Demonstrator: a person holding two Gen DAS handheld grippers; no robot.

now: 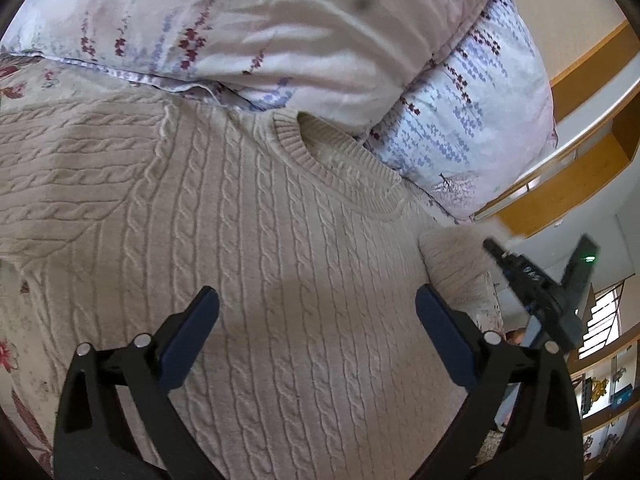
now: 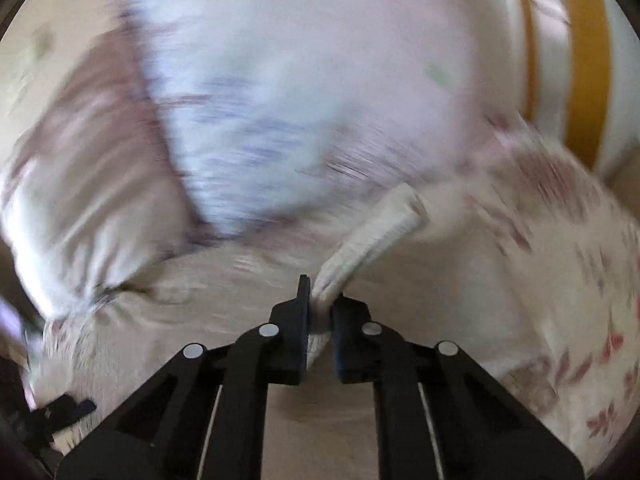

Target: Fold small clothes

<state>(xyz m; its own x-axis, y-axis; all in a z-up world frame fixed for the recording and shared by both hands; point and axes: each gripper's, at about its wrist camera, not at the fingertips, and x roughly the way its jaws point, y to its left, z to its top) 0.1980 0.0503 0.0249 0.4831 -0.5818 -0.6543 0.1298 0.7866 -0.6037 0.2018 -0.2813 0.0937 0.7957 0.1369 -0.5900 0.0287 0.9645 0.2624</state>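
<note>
A beige cable-knit sweater (image 1: pixel 256 220) lies spread on a floral bed sheet, its ribbed neckline (image 1: pixel 332 160) toward the pillows. My left gripper (image 1: pixel 316 312) is open and empty, hovering over the sweater's chest with one finger on each side. My right gripper (image 2: pixel 320 304) is shut on the sweater's ribbed sleeve cuff (image 2: pixel 372 236), which it holds lifted; that view is motion-blurred. The right gripper also shows in the left wrist view (image 1: pixel 532 280), at the sweater's right edge by a raised fold of knit (image 1: pixel 452 260).
Two floral pillows (image 1: pixel 280 28) lie just beyond the neckline. The floral sheet (image 1: pixel 16 352) shows at the left. A wooden and white bed frame (image 1: pixel 592 120) and shelves (image 1: pixel 608 392) are at the right.
</note>
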